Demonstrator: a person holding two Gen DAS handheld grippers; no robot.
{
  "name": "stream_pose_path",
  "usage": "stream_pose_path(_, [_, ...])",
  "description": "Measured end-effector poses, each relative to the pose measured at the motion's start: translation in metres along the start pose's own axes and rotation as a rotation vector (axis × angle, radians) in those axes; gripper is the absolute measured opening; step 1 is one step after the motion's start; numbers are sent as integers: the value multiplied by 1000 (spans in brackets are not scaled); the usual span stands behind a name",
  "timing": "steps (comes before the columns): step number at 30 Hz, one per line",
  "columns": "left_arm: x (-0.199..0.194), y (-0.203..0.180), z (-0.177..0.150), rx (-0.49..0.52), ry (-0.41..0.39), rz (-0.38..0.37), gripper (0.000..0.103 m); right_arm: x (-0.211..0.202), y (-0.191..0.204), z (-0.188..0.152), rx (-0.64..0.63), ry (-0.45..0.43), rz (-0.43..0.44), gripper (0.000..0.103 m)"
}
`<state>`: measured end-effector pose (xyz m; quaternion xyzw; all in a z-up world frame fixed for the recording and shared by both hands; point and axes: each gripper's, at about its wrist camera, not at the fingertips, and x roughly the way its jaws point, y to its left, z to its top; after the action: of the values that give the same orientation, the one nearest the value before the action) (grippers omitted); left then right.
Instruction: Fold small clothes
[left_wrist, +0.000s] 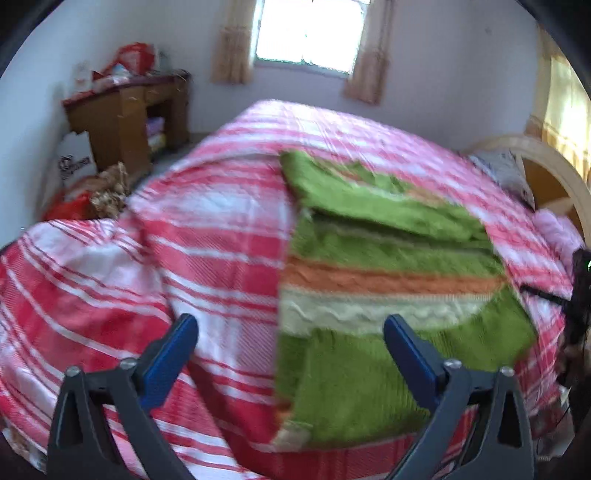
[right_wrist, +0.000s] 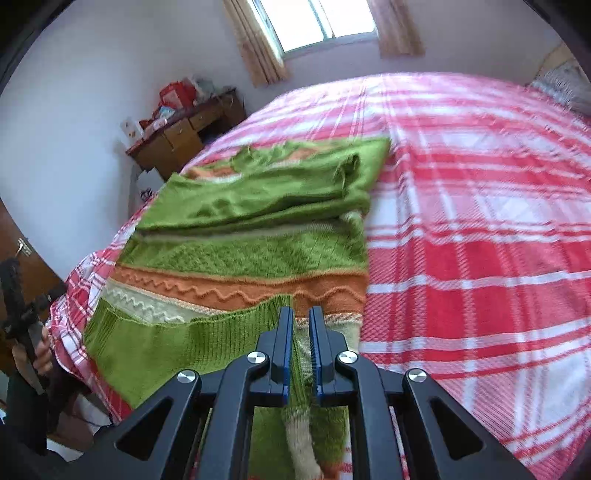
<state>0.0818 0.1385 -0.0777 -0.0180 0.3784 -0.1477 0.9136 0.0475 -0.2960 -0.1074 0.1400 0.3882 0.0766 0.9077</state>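
We see a knitted sweater (right_wrist: 240, 254) of fuzzy, ribbed green, orange and cream wool-like yarn. It lies on a woven cotton-like plaid bedspread (right_wrist: 480, 221), matt and finely textured. The right gripper (right_wrist: 300, 332) has matt black plastic arms, blue fingers (right_wrist: 284, 343) and shiny metal screws. The desk (left_wrist: 125, 114) looks like varnished wood.

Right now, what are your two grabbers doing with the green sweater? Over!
Left gripper open, empty, above the bed. Right gripper shut on sweater hem, near edge. Sweater partly folded on bed. Nothing in the way.
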Motion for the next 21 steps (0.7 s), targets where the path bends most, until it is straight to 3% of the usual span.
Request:
stream_pose_path(1, [9, -6, -5, 17, 29, 9, 79, -4, 0, 0, 10, -10, 1, 10])
stream_pose_path(2, [13, -7, -7, 21, 46, 9, 75, -8, 0, 0, 29, -24, 9, 15])
stream_pose_path(4, [24, -11, -13, 19, 86, -3, 71, -17, 1, -1, 61, -51, 21, 48])
stream_pose_path(5, [26, -13, -14, 18, 96, -10, 71, -21, 2, -1, 78, -67, 24, 80])
stream_pose_path(6, [28, -16, -16, 24, 102, -19, 71, -24, 3, -2, 89, -85, 24, 88])
stream_pose_path(8, [27, -22, -20, 41, 103, -21, 71, -31, 6, -2, 96, -126, 35, 88])
stream_pose_path(14, [20, -29, -24, 64, 90, -13, 51, -30, 19, -3, 61, -124, 23, 88])
stream_pose_path(17, [19, -30, -22, 80, 83, -8, 50, -27, 22, -7, 48, -110, 5, 88])
stream_pose_path(21, [30, -30, -25, 58, 137, -3, 50, -21, 23, -12, 54, -93, 3, 88])
